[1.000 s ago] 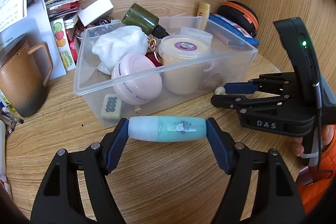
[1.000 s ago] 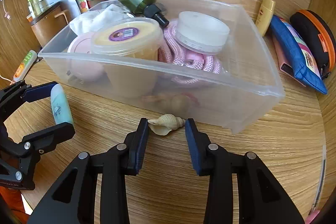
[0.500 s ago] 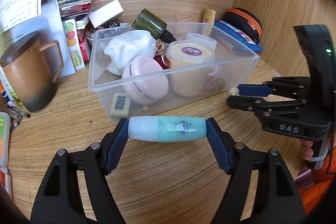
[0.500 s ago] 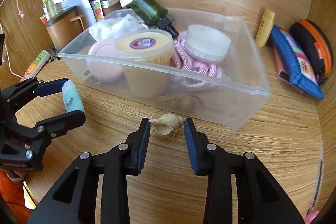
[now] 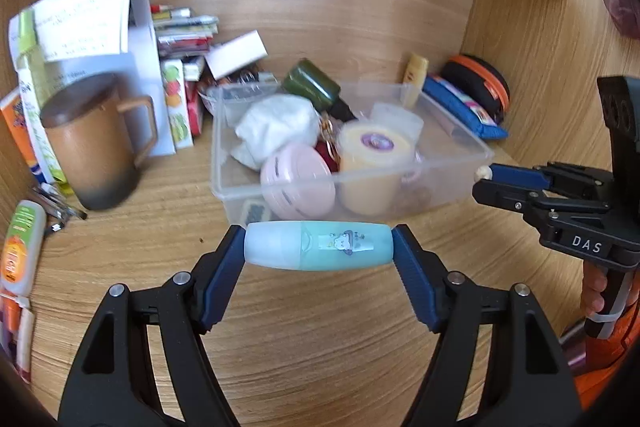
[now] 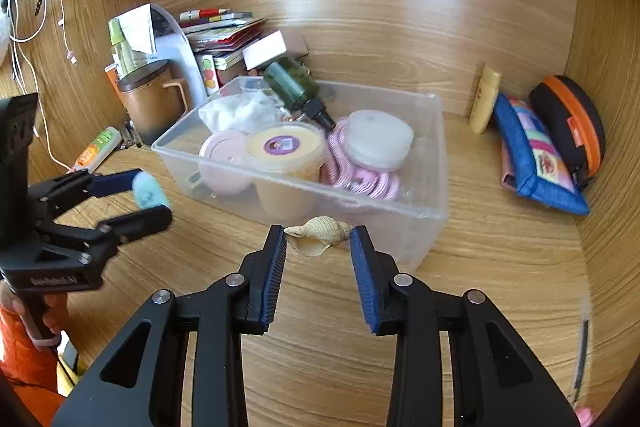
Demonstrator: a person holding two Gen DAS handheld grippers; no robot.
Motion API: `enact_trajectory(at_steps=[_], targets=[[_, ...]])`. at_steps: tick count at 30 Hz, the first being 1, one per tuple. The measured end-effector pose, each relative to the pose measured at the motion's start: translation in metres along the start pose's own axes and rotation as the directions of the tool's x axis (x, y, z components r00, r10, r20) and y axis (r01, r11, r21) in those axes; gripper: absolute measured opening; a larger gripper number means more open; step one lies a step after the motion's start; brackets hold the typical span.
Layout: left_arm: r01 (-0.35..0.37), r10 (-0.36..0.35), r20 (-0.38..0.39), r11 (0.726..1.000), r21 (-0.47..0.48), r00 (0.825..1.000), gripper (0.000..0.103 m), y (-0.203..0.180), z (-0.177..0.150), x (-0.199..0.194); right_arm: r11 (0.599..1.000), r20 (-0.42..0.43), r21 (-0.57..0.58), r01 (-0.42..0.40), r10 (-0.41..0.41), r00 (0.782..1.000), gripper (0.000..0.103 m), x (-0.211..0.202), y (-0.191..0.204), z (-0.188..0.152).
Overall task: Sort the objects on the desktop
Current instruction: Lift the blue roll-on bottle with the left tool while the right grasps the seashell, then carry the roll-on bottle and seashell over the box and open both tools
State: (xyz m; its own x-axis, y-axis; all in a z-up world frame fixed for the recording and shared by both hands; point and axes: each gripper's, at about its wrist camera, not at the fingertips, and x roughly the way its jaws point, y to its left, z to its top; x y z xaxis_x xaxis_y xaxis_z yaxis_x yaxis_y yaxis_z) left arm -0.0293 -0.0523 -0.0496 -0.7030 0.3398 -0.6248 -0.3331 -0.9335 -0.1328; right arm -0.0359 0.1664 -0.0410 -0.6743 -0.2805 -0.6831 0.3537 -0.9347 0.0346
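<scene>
I now have the seashell lifted off the desk, level with the clear bin's rim. My teal tube rides higher too.

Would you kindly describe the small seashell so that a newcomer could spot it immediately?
Find the clear plastic storage box on the wooden desk. Just in front of its near wall, the right gripper pinches a small beige spiral seashell end to end. It is the only ridged, pointed natural object; the left gripper holds a smooth turquoise tube.
</scene>
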Motion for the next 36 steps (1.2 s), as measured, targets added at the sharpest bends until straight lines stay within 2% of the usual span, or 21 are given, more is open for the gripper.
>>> enact_trajectory(at_steps=[13, 17, 22, 27, 36], targets=[[-0.048, 0.049, 0.08, 0.999, -0.018, 0.996, 0.073, 0.006, 0.041, -0.003, 1.0, 0.073, -0.015, -0.014, 0.015, 0.997, 0.03, -0.003, -0.02, 0.027], [-0.031, 0.032, 0.051, 0.999, -0.022, 0.998, 0.073, 0.006, 0.054, 0.013, 1.0, 0.091, -0.015, -0.012, 0.014, 0.996, 0.03, 0.001, -0.027, 0.037], [-0.051, 0.051, 0.017, 0.999, -0.01, 0.999, 0.073, 0.001, 0.068, 0.034, 1.0, 0.093, -0.014, -0.025, 0.027, 0.995, 0.03, 0.013, -0.032, 0.047], [-0.069, 0.069, 0.0, 0.998, 0.0, 0.998, 0.073, -0.004, 0.08, 0.051, 0.999, 0.064, -0.011, -0.044, 0.045, 0.997, 0.031, 0.031, -0.036, 0.049], [-0.052, 0.052, -0.051, 0.999, -0.005, 0.997, 0.073, -0.013, 0.093, 0.084, 0.998, 0.014, 0.0, -0.068, 0.068, 0.998, 0.031, 0.053, -0.044, 0.044]])
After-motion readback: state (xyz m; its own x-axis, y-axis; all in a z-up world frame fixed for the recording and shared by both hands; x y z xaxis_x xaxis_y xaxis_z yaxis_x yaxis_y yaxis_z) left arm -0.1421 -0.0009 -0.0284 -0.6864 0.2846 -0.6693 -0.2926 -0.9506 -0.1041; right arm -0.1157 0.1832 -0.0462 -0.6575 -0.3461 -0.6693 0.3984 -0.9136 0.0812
